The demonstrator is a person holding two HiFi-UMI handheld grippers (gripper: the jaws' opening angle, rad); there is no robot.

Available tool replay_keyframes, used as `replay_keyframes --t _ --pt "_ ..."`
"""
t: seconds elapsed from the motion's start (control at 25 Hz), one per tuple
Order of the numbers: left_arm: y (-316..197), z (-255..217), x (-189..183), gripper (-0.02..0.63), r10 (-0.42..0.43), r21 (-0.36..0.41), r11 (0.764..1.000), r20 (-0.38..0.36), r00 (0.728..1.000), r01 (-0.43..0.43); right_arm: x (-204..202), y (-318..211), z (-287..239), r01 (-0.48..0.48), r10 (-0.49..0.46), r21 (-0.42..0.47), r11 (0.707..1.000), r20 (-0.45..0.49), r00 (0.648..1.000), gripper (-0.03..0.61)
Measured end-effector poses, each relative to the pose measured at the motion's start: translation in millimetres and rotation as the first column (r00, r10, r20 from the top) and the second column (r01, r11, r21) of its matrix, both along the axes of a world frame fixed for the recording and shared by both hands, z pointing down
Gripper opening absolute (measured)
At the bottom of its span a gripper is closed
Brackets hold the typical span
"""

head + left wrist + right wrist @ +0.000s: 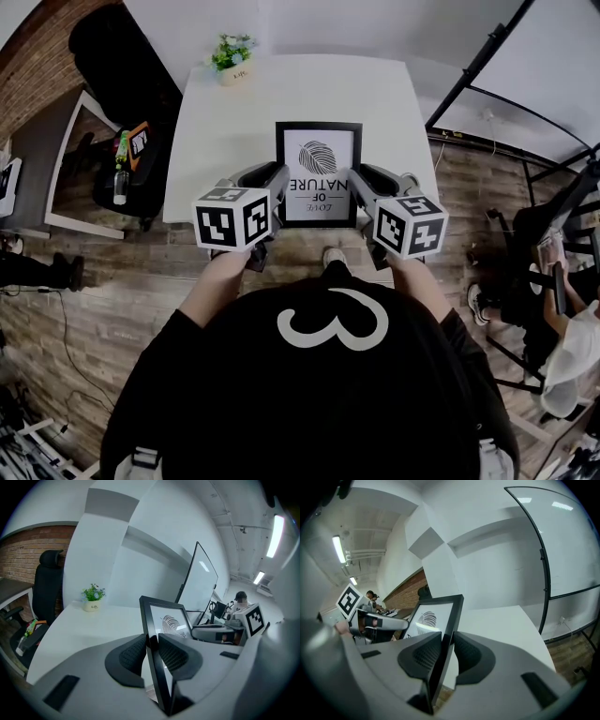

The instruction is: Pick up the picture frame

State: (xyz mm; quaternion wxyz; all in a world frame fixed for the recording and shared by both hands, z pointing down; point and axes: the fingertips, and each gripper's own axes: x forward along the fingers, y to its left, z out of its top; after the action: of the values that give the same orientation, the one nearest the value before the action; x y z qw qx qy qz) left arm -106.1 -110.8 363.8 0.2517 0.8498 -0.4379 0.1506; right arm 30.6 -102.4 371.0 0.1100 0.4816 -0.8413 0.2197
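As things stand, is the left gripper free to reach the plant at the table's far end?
Probably not. The left gripper is shut on the frame, the right gripper on its opposite edge. The table toward the plant is bare, but those jaws are full.

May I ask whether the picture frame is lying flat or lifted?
Lifted: left gripper and right gripper clamp the picture frame by its sides, tilted above the table.
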Motion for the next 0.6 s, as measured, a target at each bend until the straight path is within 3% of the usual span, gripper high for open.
replay_keyframes --t 0.6 --pt "-3.5 -3.8 6.7 0.091 0.016 0.006 1.000 0.002 1.000 -0.016 7.0 -3.1 -4.2 -0.012 0.012 0.009 1.000 0.004 1.000 0.098"
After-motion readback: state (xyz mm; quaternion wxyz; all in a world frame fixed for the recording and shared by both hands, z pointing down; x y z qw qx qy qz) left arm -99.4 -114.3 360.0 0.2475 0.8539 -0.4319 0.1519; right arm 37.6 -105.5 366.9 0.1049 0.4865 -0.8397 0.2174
